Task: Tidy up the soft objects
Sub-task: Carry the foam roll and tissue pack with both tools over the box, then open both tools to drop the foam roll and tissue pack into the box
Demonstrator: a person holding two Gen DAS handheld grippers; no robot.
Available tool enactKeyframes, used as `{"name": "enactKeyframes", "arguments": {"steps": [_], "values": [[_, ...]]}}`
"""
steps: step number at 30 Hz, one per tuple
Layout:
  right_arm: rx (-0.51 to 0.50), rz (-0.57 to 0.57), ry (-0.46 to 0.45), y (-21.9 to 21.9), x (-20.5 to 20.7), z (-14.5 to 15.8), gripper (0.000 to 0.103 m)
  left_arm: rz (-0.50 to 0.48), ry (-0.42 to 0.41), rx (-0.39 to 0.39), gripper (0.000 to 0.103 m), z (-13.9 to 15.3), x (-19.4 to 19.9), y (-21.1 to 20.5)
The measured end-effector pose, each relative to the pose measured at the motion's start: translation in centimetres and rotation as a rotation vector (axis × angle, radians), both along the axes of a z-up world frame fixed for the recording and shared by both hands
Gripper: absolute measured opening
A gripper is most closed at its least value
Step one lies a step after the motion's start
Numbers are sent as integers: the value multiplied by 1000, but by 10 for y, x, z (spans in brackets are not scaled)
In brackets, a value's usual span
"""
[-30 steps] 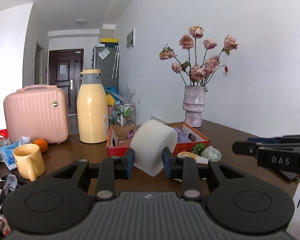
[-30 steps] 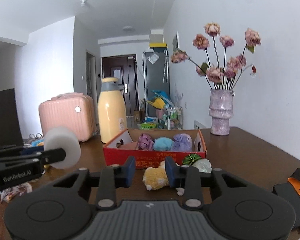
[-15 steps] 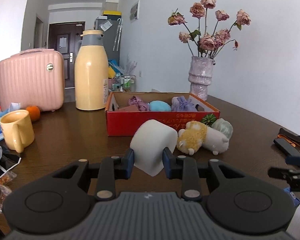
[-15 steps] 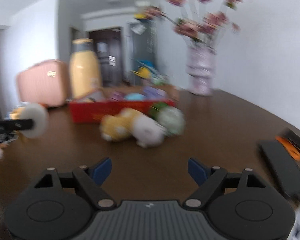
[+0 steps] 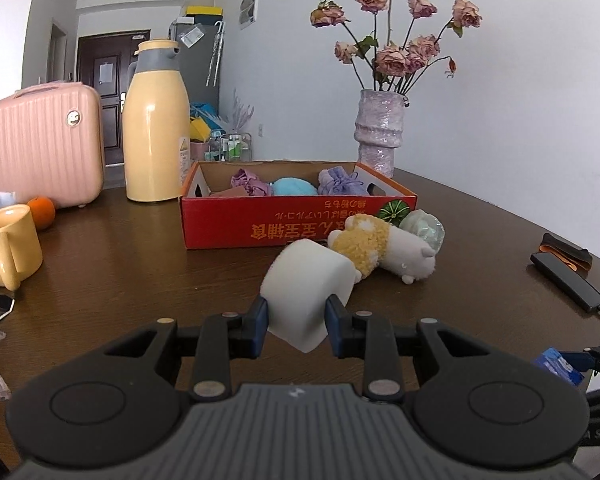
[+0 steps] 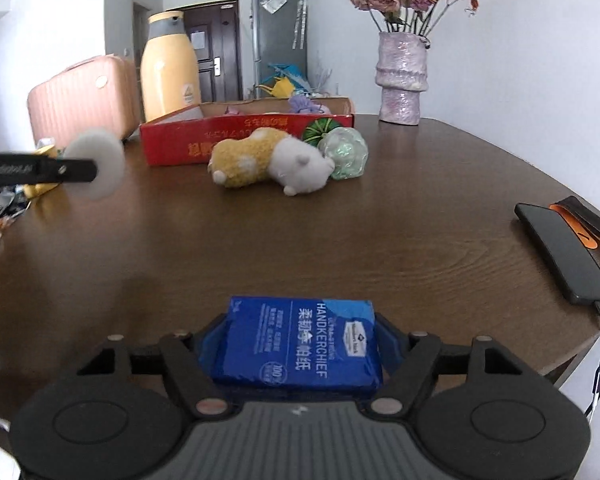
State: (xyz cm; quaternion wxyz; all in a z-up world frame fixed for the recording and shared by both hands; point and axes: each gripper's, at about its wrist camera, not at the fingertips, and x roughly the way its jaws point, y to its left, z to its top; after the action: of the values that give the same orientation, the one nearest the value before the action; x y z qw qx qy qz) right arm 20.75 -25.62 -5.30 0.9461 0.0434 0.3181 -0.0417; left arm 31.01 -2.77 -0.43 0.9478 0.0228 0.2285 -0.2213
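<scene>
White sponge roll clamped in left gripper above table; right gripper, jaws just closing, flanks blue handkerchief pack, contact unclear.

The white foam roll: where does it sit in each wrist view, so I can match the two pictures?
Left wrist view: the white foam roll is at centre bottom, clamped in the left tool.
Right wrist view: the roll is at the far left, blurred, at the end of the left tool.
Shared landmark: the red box, behind the plush toy in both.
</scene>
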Motion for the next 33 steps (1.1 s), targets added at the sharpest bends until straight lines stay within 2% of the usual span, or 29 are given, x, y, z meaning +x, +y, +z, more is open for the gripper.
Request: {"name": "enactKeyframes", "arguments": {"steps": [4,8,11,13,14,16,19,22,23,25,26,27,30,31,32,33], "values": [[9,18,-22,1,18,6,72,14,-6,-2,30,3,8,0],[17,83,-79,0,49,30,72,26,-26,-19,30,16,31,-2],[17,142,-146,-1,85,59,73,25,-60,-13,30,34,62,-8],[2,192,-183,-2,120,79,73,29,-54,-7,30,47,98,-15],[1,211,-194,-3,138,87,73,33,-35,-14,30,51,116,-19],[35,263,-161,-7,189,100,73,8,39,-28,30,55,165,-29],[115,270,-92,-18,264,109,73,24,166,-29,30,46,232,-44],[177,225,-10,-28,329,106,73,38,246,-25,34,34,277,-56],[194,209,5,-30,344,103,73,42,268,-19,35,30,289,-60],[204,178,40,-31,372,93,73,13,288,-2,53,21,304,-70],[207,169,57,-31,382,89,74,6,288,4,71,18,307,-73],[208,161,72,-30,390,84,74,6,282,6,80,15,308,-74],[222,169,82,-29,401,76,82,-9,237,7,81,15,306,-72],[226,168,68,-31,399,77,92,-19,227,7,81,17,305,-70],[223,162,55,-32,399,80,96,-18,218,4,82,19,304,-67],[219,162,38,-32,398,84,96,-5,208,1,82,23,303,-64]]}}
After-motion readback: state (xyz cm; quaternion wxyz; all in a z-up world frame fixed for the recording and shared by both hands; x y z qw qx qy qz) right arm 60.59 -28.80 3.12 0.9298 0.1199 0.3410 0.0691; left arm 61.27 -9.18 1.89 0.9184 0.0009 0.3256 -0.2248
